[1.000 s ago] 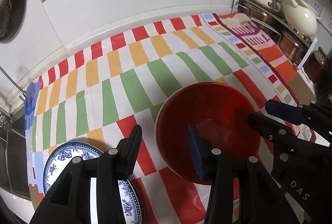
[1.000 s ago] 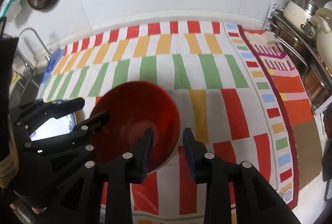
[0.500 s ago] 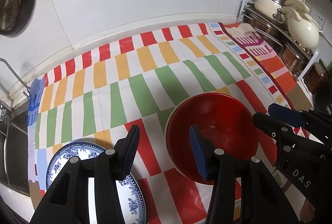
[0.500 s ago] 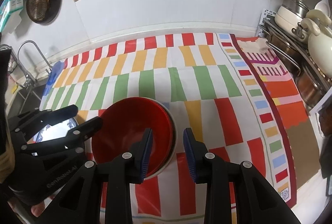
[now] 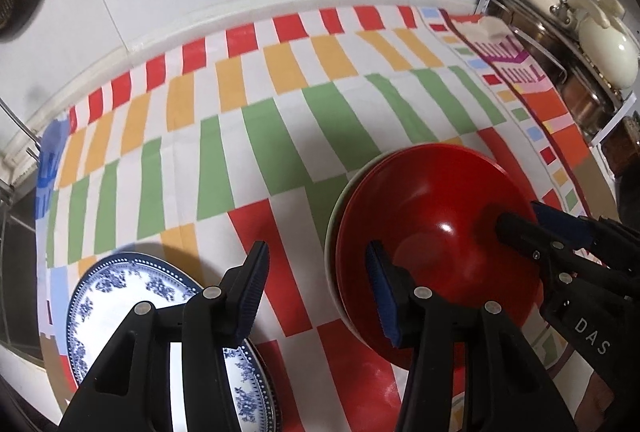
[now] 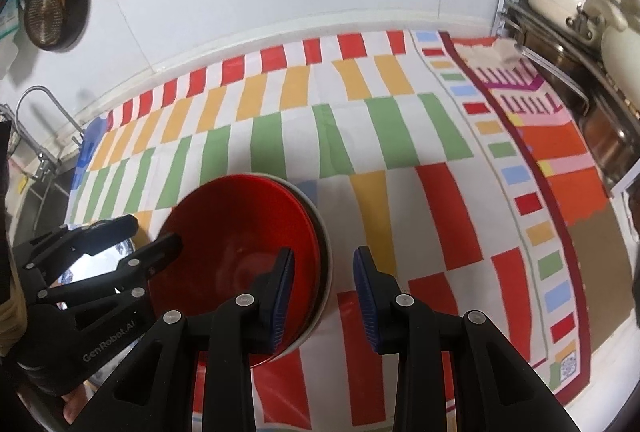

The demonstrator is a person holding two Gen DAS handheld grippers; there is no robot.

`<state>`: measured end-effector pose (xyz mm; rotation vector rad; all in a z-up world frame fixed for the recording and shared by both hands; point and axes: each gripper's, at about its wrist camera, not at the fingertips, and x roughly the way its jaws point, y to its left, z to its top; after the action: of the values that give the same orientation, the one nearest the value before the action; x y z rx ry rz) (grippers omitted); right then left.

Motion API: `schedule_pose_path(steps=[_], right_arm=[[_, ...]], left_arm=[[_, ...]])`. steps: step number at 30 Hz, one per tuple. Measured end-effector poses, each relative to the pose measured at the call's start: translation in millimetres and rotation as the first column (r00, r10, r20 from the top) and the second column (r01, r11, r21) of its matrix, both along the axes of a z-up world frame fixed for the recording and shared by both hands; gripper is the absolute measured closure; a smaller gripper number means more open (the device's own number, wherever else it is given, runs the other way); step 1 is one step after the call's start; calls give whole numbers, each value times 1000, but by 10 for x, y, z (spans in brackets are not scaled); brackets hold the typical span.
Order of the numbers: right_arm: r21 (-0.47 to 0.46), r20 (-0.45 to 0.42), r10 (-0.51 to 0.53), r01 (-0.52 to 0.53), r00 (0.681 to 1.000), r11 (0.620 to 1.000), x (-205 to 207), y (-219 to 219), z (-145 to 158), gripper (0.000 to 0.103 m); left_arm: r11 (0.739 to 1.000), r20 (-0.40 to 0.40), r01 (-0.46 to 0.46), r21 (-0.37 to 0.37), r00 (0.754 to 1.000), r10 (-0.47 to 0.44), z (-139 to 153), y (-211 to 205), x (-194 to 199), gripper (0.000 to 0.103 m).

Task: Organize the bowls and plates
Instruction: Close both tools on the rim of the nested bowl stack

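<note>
The striped cloth (image 5: 280,136) covers nearly all of my tabletop, running from the near edge to the white wall at the far side, with a rack of pots (image 6: 568,32) at the far right and a tap (image 6: 44,120) at the far left. Next in size is the red bowl (image 5: 432,232), sitting near-centre on the cloth, nested inside another red bowl and a pale one whose rims peek out beneath it, so the bowl stack looks built. To its near left lies the blue-and-white plate (image 5: 120,296), flat on the cloth, apart from the bowls and seemingly resting on another plate. My left tongs (image 5: 318,296) hang over the gap between plate and bowls, jaws apart with nothing between them; one pad sits over the bowl's near-left rim, the other toward the plate. My right tongs (image 6: 325,292) straddle the near-right rim of the bowl stack, jaws parted and, as far as I can see, not pressing on it. I judge that the bowl-stacking step is finishing and the tongs are clear of the load. The next move, I think, calls for lifting both tongs free without nudging the stack, then checking whether the plates need squaring up or moving next to the bowls; gripping a flat plate rim will need a shallow approach.
</note>
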<state>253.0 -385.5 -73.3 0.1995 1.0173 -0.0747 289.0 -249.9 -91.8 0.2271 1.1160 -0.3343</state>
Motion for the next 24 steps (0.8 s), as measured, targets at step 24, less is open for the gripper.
schedule_pose_path(steps=[24], right_arm=[[176, -125, -42, 64, 991, 982, 119, -76, -438, 76]], left_arm=[[997, -145, -15, -71, 989, 4, -238, -124, 96, 73]])
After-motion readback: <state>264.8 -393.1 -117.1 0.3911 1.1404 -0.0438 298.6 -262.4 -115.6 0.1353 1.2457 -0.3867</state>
